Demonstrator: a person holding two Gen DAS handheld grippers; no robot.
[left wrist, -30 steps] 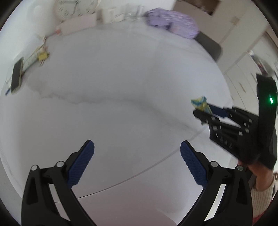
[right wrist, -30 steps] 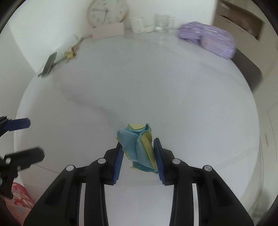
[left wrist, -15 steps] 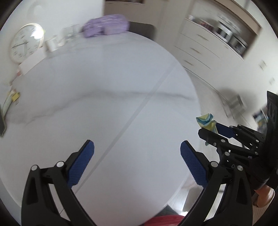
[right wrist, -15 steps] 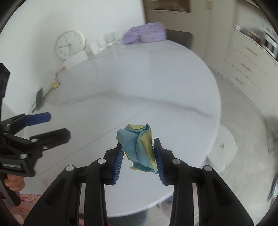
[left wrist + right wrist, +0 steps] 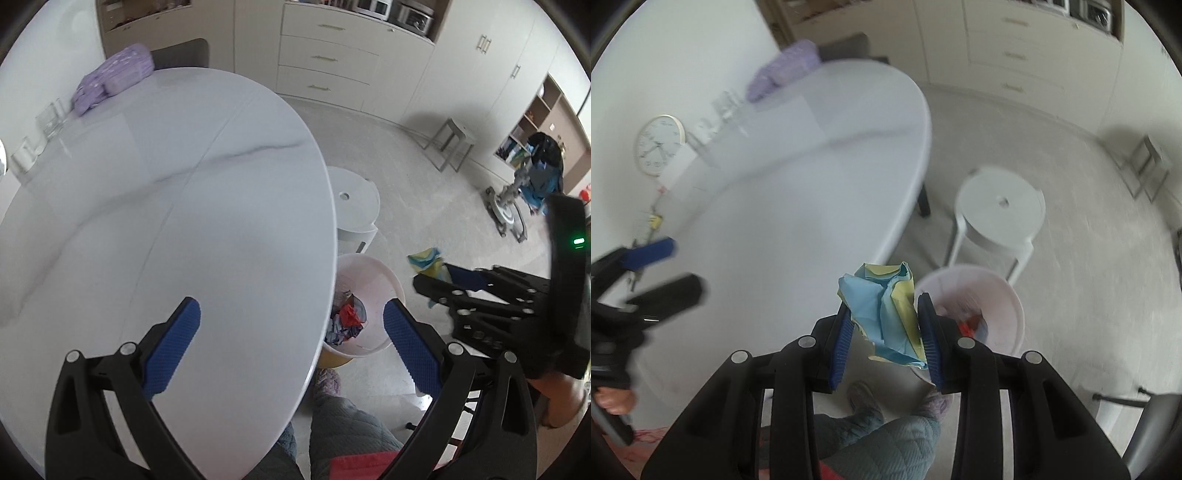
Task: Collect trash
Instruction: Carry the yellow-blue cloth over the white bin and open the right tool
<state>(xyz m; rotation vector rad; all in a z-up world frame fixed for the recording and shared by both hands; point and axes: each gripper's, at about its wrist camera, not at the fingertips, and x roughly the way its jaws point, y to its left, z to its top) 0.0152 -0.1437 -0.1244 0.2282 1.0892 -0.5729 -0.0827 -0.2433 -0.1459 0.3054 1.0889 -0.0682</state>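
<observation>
No text, label or brand can be read anywhere; the wall clock (image 5: 660,144) is too blurred for its numerals to be made out.

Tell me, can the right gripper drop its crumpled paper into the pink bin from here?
Probably yes. The right gripper holds the crumpled paper beside the table's edge, almost over the pink bin. The bin is open on top, and nothing blocks the way.

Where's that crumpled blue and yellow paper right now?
The paper is clamped in the right gripper, held in the air beside the table edge, near the white bin on the floor.
</observation>
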